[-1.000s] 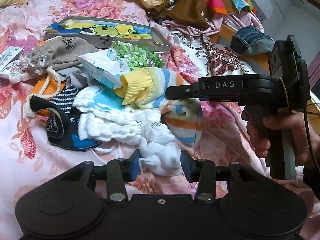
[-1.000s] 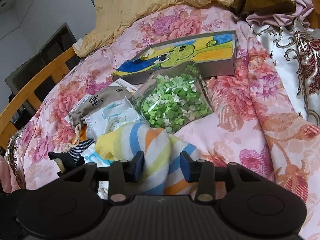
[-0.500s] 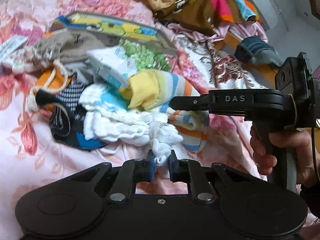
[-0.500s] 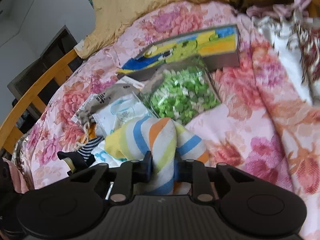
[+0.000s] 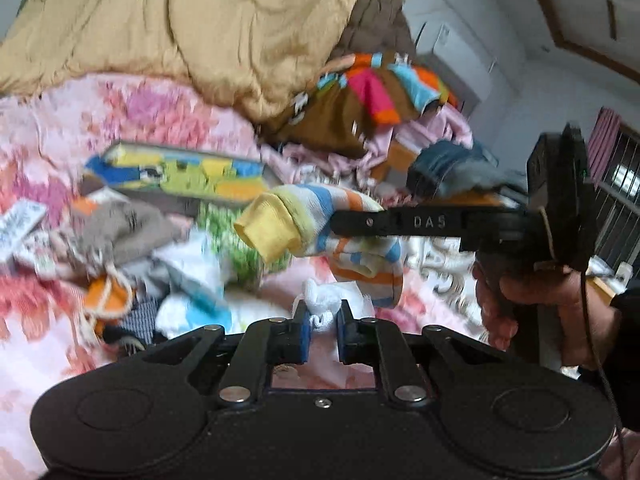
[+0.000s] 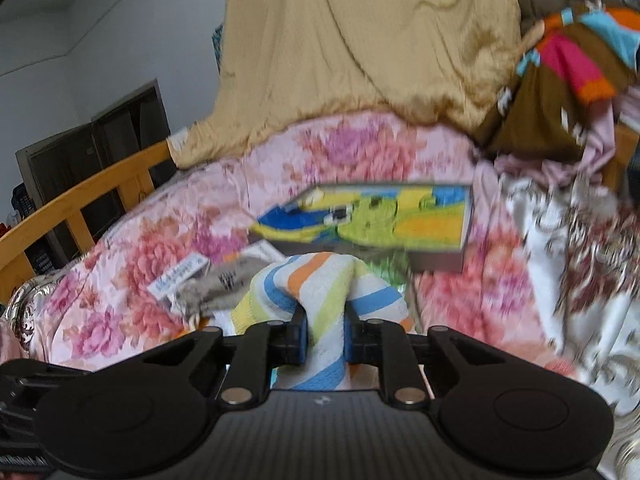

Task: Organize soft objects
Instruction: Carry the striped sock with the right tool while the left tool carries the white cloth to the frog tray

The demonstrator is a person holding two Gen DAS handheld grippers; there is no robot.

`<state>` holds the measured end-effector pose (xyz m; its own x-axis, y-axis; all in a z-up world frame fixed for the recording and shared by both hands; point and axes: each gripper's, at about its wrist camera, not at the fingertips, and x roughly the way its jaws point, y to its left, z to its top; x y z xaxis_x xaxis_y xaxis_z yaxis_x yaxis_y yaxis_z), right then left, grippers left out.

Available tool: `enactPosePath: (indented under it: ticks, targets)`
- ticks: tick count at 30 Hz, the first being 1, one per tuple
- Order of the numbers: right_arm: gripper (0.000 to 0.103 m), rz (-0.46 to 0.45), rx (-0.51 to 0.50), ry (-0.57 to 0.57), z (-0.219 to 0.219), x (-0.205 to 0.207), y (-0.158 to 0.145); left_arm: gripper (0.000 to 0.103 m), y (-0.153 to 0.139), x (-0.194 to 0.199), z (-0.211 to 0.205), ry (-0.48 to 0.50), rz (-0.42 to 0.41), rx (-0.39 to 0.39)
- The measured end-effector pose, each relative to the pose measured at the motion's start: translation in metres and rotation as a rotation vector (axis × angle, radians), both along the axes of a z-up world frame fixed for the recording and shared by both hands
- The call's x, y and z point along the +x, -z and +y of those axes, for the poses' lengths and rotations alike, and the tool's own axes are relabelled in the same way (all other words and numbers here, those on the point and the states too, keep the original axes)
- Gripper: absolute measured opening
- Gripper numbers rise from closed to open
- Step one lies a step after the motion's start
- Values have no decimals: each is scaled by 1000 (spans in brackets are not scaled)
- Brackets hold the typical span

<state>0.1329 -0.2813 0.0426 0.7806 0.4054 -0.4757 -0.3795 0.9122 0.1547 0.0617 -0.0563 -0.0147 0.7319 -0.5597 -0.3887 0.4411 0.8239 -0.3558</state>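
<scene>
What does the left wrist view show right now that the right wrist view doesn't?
Only the left wrist view shows the left gripper shut on the white cloth, the hand holding the right gripper, and the sock's yellow cuff. Only the right wrist view shows the wooden bed rail and the dark cabinet. Both show the striped sock clamped in the right gripper, the cartoon box and the tan quilt.

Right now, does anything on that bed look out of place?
Yes: among the soft socks and cloths lies a hard, flat cartoon-printed box on the pink floral bedspread, the one rigid thing in a heap of fabric.
</scene>
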Motion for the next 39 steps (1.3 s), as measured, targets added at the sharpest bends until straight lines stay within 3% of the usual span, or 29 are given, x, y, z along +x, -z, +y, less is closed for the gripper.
enactPosePath:
  ticks: [7, 16, 26, 34, 39]
  targets:
    - [18, -59, 32, 10, -1, 13, -22, 13, -25, 24, 17, -57, -19, -49]
    - [18, -56, 6, 55, 5, 49, -16, 14, -41, 105, 29, -78, -115, 59]
    - [18, -35, 16, 134, 23, 120, 1, 14, -25, 200, 62, -207, -115, 23]
    - [18, -2, 38, 136, 77, 186, 22, 14, -17, 255, 102, -326, -128, 23]
    - [18, 20, 15, 102, 113, 226, 33, 14, -5, 285, 129, -392, -80, 32]
